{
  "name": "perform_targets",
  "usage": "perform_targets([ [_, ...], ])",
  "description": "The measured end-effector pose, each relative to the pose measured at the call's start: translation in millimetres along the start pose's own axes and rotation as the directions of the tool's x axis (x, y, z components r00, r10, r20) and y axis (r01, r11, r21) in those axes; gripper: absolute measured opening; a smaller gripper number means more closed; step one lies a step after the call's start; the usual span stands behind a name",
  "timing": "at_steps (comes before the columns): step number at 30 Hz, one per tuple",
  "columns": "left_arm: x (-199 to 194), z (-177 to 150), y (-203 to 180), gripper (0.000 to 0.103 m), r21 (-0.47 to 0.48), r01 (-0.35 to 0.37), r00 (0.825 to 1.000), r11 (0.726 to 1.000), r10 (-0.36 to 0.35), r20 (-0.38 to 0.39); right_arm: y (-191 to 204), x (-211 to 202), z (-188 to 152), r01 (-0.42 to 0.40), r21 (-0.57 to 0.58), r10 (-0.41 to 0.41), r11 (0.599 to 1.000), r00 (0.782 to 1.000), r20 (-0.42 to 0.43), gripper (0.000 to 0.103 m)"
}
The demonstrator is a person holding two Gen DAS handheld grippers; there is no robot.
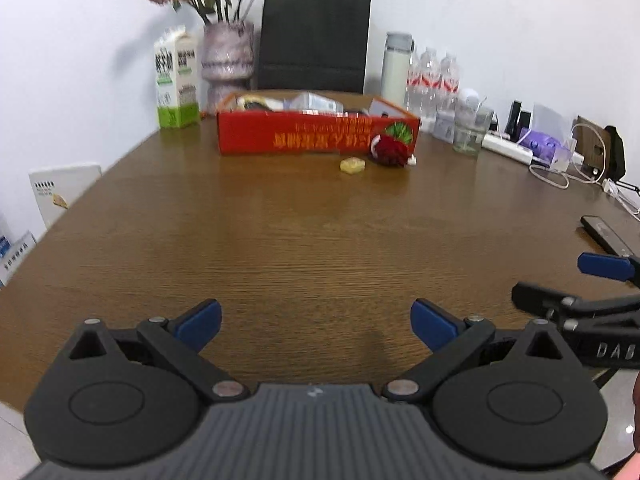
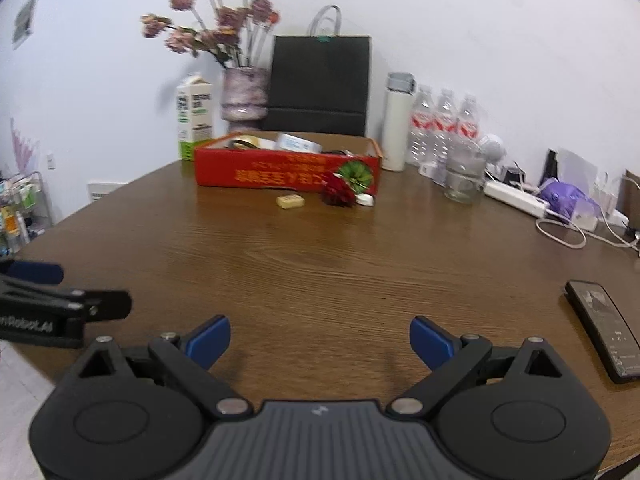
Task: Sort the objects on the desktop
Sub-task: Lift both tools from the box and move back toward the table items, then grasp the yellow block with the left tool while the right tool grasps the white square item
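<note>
The left claw [image 1: 316, 326] hung just above the near edge of the brown tabletop [image 1: 280, 232] with its blue pads spread wide and nothing between them. The right claw [image 2: 319, 342] sat level with it on the right, also spread wide and empty; each showed at the edge of the other's view. Far across the tabletop stood a red box [image 1: 316, 134], its top open, with a tape roll and some packets inside, though blur hid the details. Just in front of the box lay a small yellow block [image 1: 352, 165], and beside that, to the right, a dark red fuzzy ball [image 1: 389, 151] that touched or nearly touched the box wall; a small white piece [image 1: 412, 161] lay at the ball's right side. Behind the box stood a milk carton [image 1: 177, 80], a vase [image 1: 228, 60] of dried flowers, a black bag [image 1: 314, 42], a white flask [image 1: 396, 66] and three water bottles [image 1: 432, 74]. Further right were a glass [image 1: 472, 132], a white power strip [image 1: 506, 148] and loose cables [image 1: 554, 176]. A black phone [image 2: 604, 334] lay flat near the right claw, apart from its right finger. Both claws were well apart from the block and ball.
</note>
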State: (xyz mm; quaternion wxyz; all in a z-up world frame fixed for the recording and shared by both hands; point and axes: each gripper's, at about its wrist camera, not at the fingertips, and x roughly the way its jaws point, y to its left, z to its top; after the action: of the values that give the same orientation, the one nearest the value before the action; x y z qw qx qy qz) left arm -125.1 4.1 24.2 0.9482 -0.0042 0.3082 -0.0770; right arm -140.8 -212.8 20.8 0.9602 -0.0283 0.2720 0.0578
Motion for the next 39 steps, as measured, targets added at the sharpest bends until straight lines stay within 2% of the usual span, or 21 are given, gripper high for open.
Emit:
perform_targets([
  [4,26,18,-1,0.103,0.011,0.018,1.000,1.000,-0.018,-0.012,-17,27,14,0.025,0.015,-0.025,1.000,1.000,-0.004,0.094],
  [8,62,50,-3,0.103,0.011,0.057,0.998,0.998,-0.057,-0.014,-39,66,41,0.049,0.023,-0.050,0.999,0.999,0.009,0.089],
  [12,105,85,-9,0.094,0.005,0.120,0.992,0.993,-0.120,-0.026,-56,114,72,0.051,-0.033,-0.050,0.998,0.998,0.027,0.085],
  [14,132,103,-12,0.089,0.002,0.139,0.989,0.990,-0.139,-0.057,-64,141,87,0.066,-0.076,-0.064,0.995,0.998,0.025,0.083],
  [18,182,132,-19,0.080,0.027,0.160,0.984,0.987,-0.157,-0.088,-79,197,112,0.016,-0.102,-0.016,0.995,1.000,0.003,0.070],
  [21,213,146,-19,0.079,-0.002,0.217,0.972,0.976,-0.216,-0.094,-85,235,124,-0.024,-0.071,0.021,0.997,0.999,-0.039,0.069],
  [23,231,150,-20,0.074,-0.014,0.213,0.971,0.977,-0.213,-0.110,-87,255,129,-0.041,-0.065,0.038,0.997,0.998,-0.048,0.068],
  [24,237,151,-20,0.067,-0.018,0.200,0.974,0.980,-0.201,-0.106,-87,263,130,-0.045,-0.067,0.041,0.997,0.997,-0.058,0.067],
  [29,250,153,-20,0.050,-0.015,0.191,0.979,0.981,-0.192,-0.075,-81,288,138,-0.082,-0.055,0.077,0.995,0.993,-0.085,0.059],
  [30,250,152,-20,0.040,-0.022,0.187,0.980,0.982,-0.188,-0.069,-78,290,139,-0.083,-0.066,0.077,0.994,0.993,-0.086,0.058],
  [32,252,152,-18,0.029,-0.033,0.201,0.977,0.979,-0.203,-0.061,-73,295,141,-0.089,-0.071,0.083,0.993,0.992,-0.090,0.046],
  [35,250,152,-18,0.025,-0.038,0.209,0.975,0.977,-0.211,-0.063,-69,297,143,-0.102,-0.070,0.096,0.992,0.991,-0.090,0.028],
  [39,246,149,-21,0.024,-0.019,0.186,0.981,0.982,-0.187,-0.054,-68,297,144,-0.110,-0.080,0.103,0.991,0.991,-0.088,0.026],
])
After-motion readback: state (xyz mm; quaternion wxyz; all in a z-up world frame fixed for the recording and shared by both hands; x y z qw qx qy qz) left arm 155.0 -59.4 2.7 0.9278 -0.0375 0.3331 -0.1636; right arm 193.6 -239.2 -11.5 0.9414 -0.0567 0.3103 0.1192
